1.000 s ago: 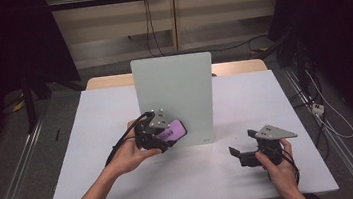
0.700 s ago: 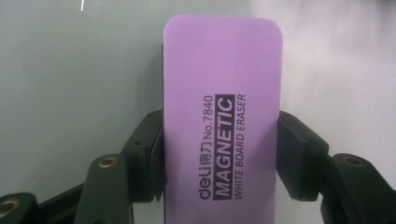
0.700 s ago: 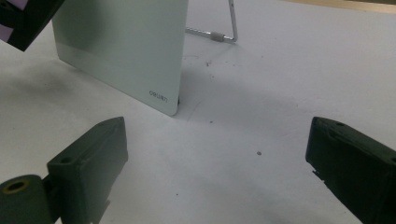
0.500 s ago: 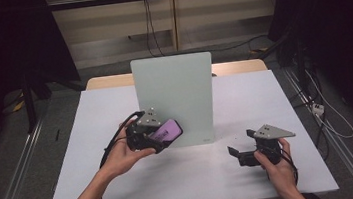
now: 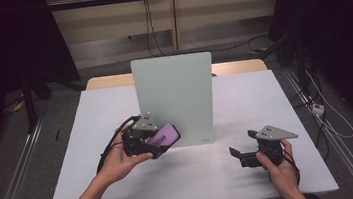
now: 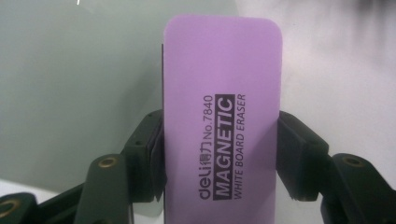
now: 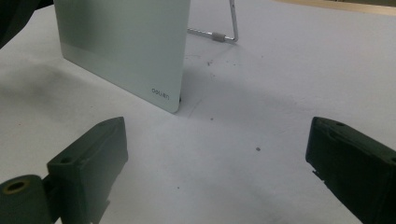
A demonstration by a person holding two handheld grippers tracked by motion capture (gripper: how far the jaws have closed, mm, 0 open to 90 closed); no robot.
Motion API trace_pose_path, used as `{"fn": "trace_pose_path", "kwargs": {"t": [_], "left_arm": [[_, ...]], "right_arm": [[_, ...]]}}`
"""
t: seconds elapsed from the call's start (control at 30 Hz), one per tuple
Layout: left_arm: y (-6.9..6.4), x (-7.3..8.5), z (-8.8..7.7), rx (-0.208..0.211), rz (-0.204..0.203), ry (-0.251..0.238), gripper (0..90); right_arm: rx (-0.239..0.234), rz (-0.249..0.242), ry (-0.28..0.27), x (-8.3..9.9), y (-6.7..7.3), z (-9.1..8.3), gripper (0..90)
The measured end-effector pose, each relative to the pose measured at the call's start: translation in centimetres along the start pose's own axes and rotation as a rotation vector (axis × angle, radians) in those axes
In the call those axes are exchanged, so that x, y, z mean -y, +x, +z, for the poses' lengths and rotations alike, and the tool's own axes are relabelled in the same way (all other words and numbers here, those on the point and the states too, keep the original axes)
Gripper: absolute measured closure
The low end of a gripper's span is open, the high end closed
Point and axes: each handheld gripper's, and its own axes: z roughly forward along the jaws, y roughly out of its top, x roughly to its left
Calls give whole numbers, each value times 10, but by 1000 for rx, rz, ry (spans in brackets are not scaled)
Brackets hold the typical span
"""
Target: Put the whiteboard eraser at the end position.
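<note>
While clamped by its long edges between the jaws of the left hand-held gripper [image 5: 161, 137], riding just in front of the pale green upright glass whiteboard [image 5: 174, 97], low and left: flat purple rectangular magnetic whiteboard eraser [image 6: 222, 121]. Possibly tipping the lightly propped board if pressing too hard; possibly twisting in so narrow a grip. Idling wide open near the white surface [image 5: 91, 119]: right hand-held gripper [image 5: 243, 153].

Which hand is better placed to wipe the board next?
Left. The left claw already grips the purple eraser right beside the standing whiteboard. The right claw is open, holds nothing and sits off to the board's side.
</note>
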Motion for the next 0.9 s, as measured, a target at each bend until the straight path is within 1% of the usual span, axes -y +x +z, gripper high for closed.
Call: {"fn": "trace_pose_path", "kwargs": {"t": [0.07,0.1,0.13,0.17,0.2,0.23,0.33,0.37,0.4,0.43,0.5,0.53,0.63,0.73,0.83,0.9], "left_arm": [[2,3,-2,7,2,-3,409],[2,3,-4,-5,0,6,409],[4,4,-3,16,-13,-15,410],[5,5,-4,25,-12,-10,409],[5,5,-5,11,-16,15,409],[5,6,-3,39,-19,-6,409],[1,7,-2,43,-22,1,409],[-1,6,-3,21,-19,24,409],[-1,6,-1,43,-17,16,409],[-2,6,0,43,-13,15,409],[-4,5,2,65,-18,27,409],[-5,5,2,55,-17,35,409],[-8,4,6,52,-1,49,409],[-12,2,9,52,6,58,409],[-17,0,11,40,32,74,409],[-19,-2,12,51,35,82,409]], "right_arm": [[-1,0,2,-1,0,1,57],[-1,1,3,-1,0,1,57],[0,0,4,-1,0,2,57],[0,1,5,-2,0,3,57],[0,1,7,-2,1,4,57],[3,2,7,-2,1,5,57],[3,4,12,-2,1,6,57],[3,4,11,-2,0,6,57],[4,3,11,-2,0,6,57],[2,6,12,-2,1,6,57],[-1,2,11,-2,0,5,57],[-1,-1,14,-1,0,5,57],[-5,-2,12,0,-1,4,57],[-7,1,6,0,-2,3,56],[-8,0,7,0,-3,3,55],[-13,0,10,0,-3,3,55]]}}
